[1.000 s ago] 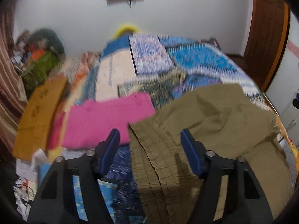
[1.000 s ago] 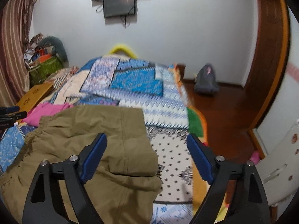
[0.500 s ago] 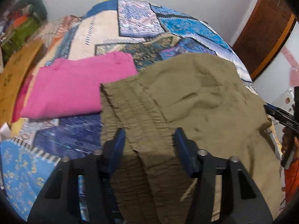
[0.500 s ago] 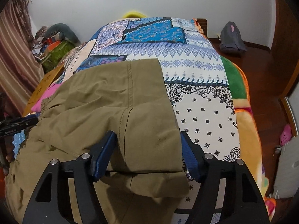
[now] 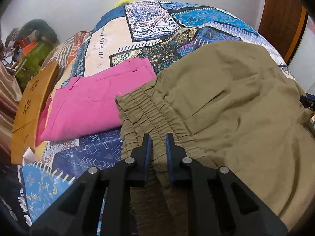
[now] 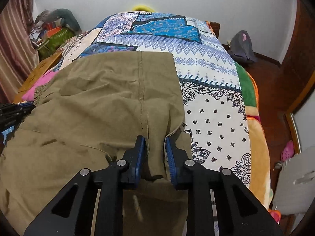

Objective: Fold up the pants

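Note:
Olive-green pants (image 5: 226, 102) lie folded over on the patterned bedspread (image 5: 157, 19). My left gripper (image 5: 158, 137) is shut on their gathered elastic waistband (image 5: 149, 110) at the left side. In the right wrist view the pants (image 6: 102, 98) fill the left half. My right gripper (image 6: 155, 139) is shut on a bunched fold of the leg end near the seam (image 6: 142, 90). The left gripper's tip shows at that view's left edge (image 6: 17, 108).
Folded pink pants (image 5: 94, 102) lie left of the olive ones. A wooden board (image 5: 31, 102) and a cluttered pile (image 5: 33, 45) stand at the bed's left. A grey bag (image 6: 242, 47) sits on the wooden floor at right, near a pink shoe (image 6: 287, 151).
Both grippers moved down onto the pants and closed, from wide open to gripping: the left on the waistband, the right on the leg end.

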### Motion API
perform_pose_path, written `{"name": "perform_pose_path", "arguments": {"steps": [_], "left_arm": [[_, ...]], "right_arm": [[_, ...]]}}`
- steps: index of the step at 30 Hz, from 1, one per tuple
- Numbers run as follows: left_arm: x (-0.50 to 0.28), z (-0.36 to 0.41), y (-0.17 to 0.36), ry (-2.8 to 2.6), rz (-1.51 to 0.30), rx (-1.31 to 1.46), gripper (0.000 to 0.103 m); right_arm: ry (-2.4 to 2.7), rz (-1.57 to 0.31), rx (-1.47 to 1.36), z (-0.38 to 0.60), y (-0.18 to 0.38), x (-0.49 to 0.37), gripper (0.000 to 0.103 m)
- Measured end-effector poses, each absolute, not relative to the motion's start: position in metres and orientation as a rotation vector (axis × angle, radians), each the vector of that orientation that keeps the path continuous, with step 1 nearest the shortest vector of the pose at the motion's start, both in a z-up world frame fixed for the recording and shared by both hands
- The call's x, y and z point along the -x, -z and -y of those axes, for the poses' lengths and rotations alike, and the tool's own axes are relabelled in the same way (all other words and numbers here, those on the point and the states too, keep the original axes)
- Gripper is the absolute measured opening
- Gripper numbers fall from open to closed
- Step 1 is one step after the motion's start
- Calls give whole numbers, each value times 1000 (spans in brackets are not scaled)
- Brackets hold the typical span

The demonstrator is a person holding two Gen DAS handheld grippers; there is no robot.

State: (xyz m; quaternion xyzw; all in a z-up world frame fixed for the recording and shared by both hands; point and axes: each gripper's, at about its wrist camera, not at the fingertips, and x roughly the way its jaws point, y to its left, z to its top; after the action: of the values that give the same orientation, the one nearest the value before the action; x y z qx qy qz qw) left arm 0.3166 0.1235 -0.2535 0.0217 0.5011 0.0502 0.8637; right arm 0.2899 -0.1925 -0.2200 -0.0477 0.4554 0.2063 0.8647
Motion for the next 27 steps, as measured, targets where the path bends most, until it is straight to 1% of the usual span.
{"name": "perform_pose_path", "arguments": {"steps": [3,5,7,10,11,12,13,20,23,24,26,27], "left_arm": [[-315,-136,242,-95,-1032,2,17],[-317,-147,235,-107,-1012,19,21],[-322,-154,234,-121,-1004,27,32],[-336,-166,239,-129,-1014,47,44],[-342,-169,242,-125,-1025,56,47],[-348,-173,246,-125,-1044,64,55],[-355,-177,250,-131,-1065,74,61],[-376,-180,266,-65,-1082,68,62],[-381,-178,274,-25,-1108,63,57],[-383,-178,276,-5,-1113,74,53],[-384,-179,278,3,-1110,88,52],[-384,-180,278,6,-1107,102,49]], "right_arm": [[-434,-918,83,199,203,-289,39],[-424,-879,85,201,191,-295,44],[-408,-848,98,201,183,-305,48],[-402,-824,79,198,178,-328,57],[-407,-820,72,196,178,-333,58],[-412,-820,69,193,178,-339,58],[-414,-824,75,190,180,-347,58],[-424,-859,155,164,203,-393,58],[-454,-893,157,157,215,-411,58],[-463,-896,156,156,216,-413,58],[-475,-908,159,150,223,-423,58],[-479,-918,163,147,227,-427,58]]}}
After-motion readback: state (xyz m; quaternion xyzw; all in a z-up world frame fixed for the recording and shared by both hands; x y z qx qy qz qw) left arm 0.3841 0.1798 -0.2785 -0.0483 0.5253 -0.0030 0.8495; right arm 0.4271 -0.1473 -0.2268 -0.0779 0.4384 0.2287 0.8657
